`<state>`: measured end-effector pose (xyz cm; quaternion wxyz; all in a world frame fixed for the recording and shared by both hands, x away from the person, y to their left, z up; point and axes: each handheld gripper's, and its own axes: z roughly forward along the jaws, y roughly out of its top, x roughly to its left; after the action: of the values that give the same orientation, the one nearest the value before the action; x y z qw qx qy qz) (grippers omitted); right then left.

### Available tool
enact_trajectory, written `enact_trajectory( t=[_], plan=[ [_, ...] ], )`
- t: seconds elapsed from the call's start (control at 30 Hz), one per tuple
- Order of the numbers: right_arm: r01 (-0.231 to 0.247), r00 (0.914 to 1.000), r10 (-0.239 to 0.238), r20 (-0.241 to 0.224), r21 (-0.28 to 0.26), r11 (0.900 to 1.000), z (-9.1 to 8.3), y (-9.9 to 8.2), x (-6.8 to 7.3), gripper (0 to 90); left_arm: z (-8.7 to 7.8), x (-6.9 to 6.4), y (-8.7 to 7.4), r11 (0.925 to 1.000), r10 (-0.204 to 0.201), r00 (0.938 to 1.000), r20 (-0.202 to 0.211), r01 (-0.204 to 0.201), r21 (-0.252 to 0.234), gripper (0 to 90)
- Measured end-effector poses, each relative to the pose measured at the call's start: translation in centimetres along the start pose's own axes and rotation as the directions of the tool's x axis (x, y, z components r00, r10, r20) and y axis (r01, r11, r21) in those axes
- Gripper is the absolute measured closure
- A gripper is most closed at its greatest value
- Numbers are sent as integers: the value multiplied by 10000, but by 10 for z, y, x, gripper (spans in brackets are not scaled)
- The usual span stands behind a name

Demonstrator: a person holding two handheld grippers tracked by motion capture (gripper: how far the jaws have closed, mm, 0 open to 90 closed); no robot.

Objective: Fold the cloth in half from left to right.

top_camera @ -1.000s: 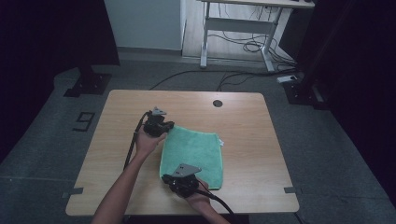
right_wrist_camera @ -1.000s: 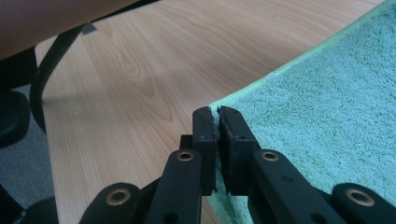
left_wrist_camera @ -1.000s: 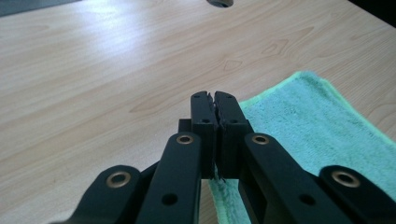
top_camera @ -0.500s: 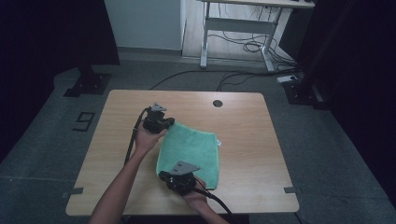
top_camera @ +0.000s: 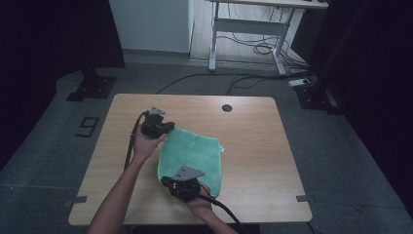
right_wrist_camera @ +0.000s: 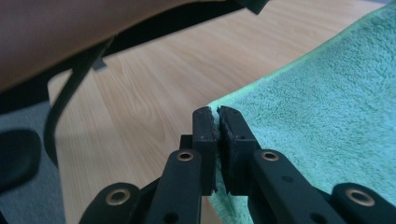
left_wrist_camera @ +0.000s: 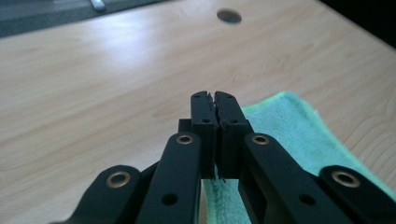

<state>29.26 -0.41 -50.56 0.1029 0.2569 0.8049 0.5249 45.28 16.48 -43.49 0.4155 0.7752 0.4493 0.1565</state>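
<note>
Below both tools spreads the wooden tabletop (top_camera: 253,141), carrying a green towel (top_camera: 195,153) that lies between them. Its far left corner is pinched in the left tool (top_camera: 168,127), jaws clamped tight on the cloth; its near left corner is likewise gripped by the right tool (top_camera: 165,181), jaws pressed together.

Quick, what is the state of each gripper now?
Left gripper: closed on a corner of the green towel.
Right gripper: closed on the towel's edge.
</note>
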Motion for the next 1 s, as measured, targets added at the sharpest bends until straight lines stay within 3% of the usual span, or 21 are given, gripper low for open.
enact_trajectory(
  t=[0.1, 0.2, 0.33, 0.43, 0.6, 1.0],
  plan=[
    [-66, 9999, 63, -132, -258, 9996, 0, 6, 1, 853, -9, 2, 5, 9999, 18, 9999, -161, -20, -138, 877],
    [172, 9994, -188, -289, -516, 9985, -2, 18, 10, 853, -17, 4, 9, 9997, -25, 9998, -222, 20, -227, 876],
    [209, 9993, -229, -300, -650, 9977, -6, 18, 13, 853, -9, 1, 6, 10000, -40, 9999, -158, 40, -53, 876],
    [32, 9997, -48, -254, -650, 9979, -9, 11, 10, 851, 12, -4, 0, 9995, -85, 9999, -74, 87, 308, 876],
    [-181, 9996, 166, -240, -659, 9977, -13, 2, 3, 848, 30, -6, -1, 9987, -242, 9997, -45, 244, 445, 876],
    [-337, 9991, 352, 235, -621, 9975, -36, -12, -11, 849, 45, -16, 2, 9987, -276, 9996, 115, 270, 428, 876]
  ],
)
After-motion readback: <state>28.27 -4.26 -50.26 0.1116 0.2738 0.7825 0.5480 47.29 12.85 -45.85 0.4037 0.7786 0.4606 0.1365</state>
